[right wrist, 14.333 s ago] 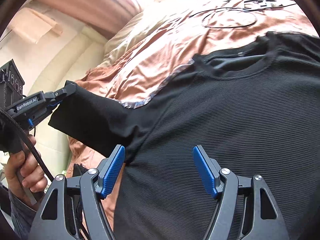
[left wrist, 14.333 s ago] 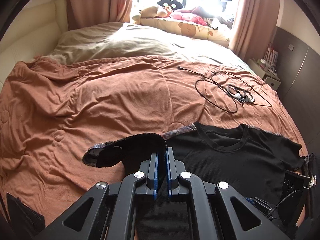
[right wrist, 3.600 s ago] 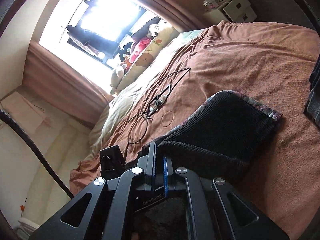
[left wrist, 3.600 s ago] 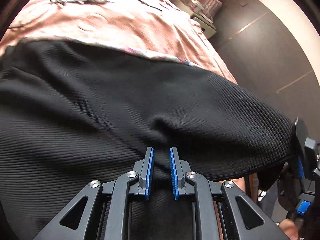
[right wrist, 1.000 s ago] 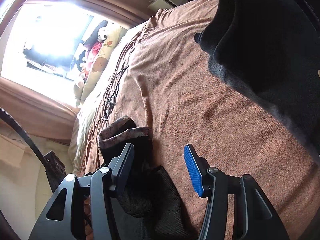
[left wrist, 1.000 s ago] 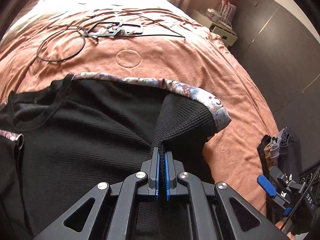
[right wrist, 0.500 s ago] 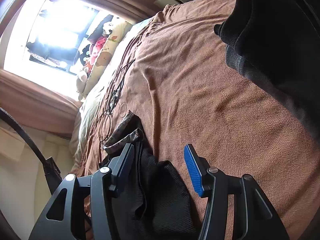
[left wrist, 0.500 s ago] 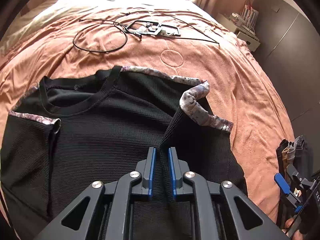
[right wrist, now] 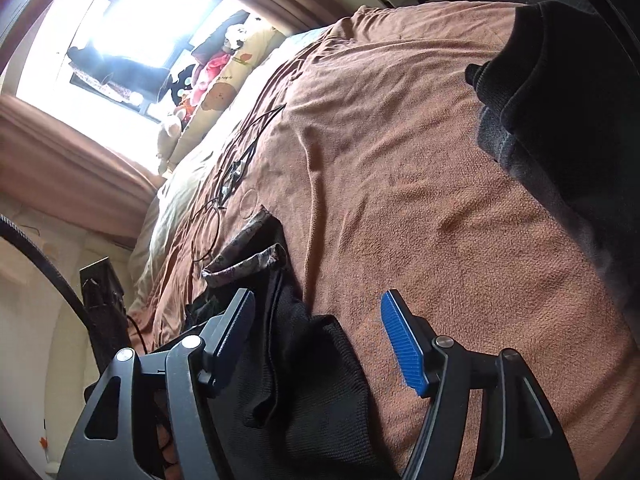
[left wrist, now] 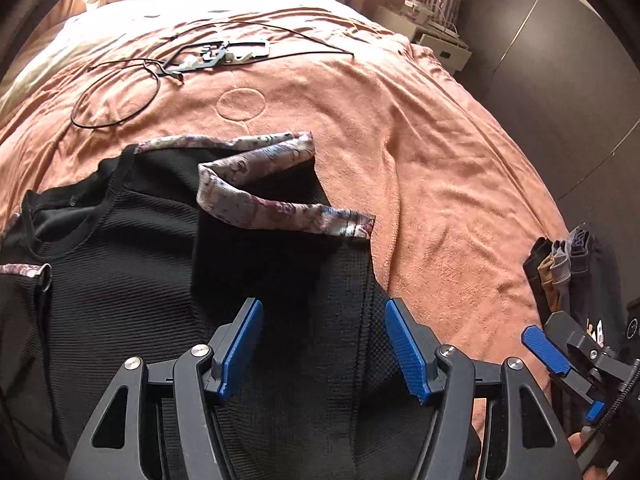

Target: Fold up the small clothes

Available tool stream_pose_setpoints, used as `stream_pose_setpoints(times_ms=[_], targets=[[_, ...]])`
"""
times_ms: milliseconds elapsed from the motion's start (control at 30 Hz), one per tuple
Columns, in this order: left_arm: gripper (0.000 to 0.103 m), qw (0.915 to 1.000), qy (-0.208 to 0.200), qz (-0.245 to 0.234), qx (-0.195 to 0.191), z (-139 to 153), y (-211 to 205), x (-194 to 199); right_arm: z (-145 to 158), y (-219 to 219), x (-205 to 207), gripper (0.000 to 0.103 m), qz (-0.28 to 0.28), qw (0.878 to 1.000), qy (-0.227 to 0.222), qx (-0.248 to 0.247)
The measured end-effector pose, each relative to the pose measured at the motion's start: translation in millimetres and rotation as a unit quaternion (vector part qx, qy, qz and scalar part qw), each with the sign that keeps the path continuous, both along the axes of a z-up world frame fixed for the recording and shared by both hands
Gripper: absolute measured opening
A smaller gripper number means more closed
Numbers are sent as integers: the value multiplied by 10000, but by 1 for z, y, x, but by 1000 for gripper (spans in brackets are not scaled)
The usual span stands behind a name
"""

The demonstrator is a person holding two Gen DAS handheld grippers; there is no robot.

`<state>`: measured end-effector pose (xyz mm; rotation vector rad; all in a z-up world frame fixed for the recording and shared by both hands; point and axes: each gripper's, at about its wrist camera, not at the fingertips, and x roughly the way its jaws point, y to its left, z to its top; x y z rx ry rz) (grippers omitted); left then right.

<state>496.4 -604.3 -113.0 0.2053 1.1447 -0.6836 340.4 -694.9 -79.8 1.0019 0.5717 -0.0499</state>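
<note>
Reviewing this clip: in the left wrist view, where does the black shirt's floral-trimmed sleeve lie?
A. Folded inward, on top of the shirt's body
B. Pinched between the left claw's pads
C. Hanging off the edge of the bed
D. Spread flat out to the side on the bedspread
A: the floral-trimmed sleeve lies doubled back over the black shirt, while the left claw is opening, its pads clear of the cloth below.

The black T-shirt (left wrist: 132,280) is a matt, finely ribbed knit; its turned-over sleeve edge (left wrist: 280,208) at twelve o'clock shows a smoother printed floral cloth with a slight sheen. The bedspread (left wrist: 420,152) looks like soft, napped terry, matt and creased. The left gripper (left wrist: 322,344) is matt black plastic with ridged blue pads (left wrist: 404,344) and shiny metal pins (left wrist: 200,350).
</note>
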Motion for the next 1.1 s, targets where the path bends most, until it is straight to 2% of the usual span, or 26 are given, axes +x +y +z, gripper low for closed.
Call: stream_pose_setpoints(times_ms=[100,233,300,367,433,900,1100], targets=[[65,9999,108,-43,94,-16,-7,-2,-3,1,4,64,90,9999,42,-27],[58,9994,348,-2,92,-34,-9,0,-8,1,7,64,87,9998,154,60],[43,9993,317,5,210,-38,-10,1,-7,2,9,64,92,9998,149,69],[17,9992,345,14,198,-38,-8,3,-5,5,10,64,120,9998,118,59],[9,9986,527,7,-19,-33,-2,6,-3,8,11,64,154,9998,107,26],[7,9983,0,516,-266,32,78,39,-14,33,37,64,322,9988,315,-193],[7,9960,-138,847,-250,43,115,59,-8,39,40,64,367,9983,343,-299]])
